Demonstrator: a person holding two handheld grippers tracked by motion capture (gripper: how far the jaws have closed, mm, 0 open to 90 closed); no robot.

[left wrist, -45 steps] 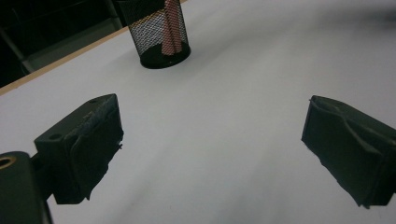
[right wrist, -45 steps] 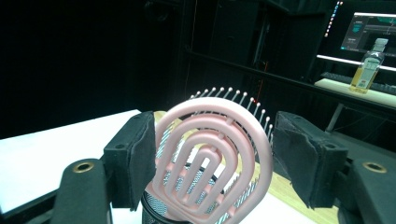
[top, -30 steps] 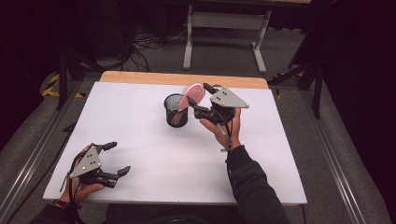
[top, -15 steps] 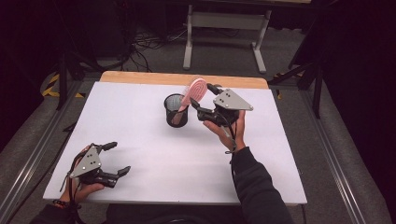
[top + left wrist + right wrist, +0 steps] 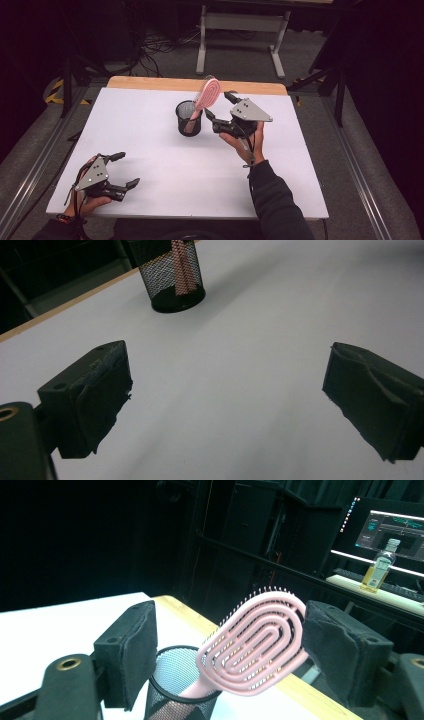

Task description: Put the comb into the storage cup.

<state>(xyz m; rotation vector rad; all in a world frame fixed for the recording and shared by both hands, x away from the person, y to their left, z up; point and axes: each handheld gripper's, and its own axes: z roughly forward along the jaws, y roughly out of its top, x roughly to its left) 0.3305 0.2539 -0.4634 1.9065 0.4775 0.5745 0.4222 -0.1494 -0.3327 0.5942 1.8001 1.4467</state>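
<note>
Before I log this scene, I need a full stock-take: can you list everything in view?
Hairbrush: one, pink, handle down in the cup, leaning, head between the right tongs' jaws; pads look clear of it.
Mesh cup: one, black, upright on the table's far middle.
Table: one, white top, wooden far edge.
Stand: one, grey metal, on the floor beyond the table.
Monitor: one, lit, background of the right gripper view.
Bottle: one, yellowish liquid, below the monitor.
Left tongs: one, black, open, near left corner, nothing between the jaws.
Right tongs: one, black, jaws have just been opening, beside the cup.
</note>
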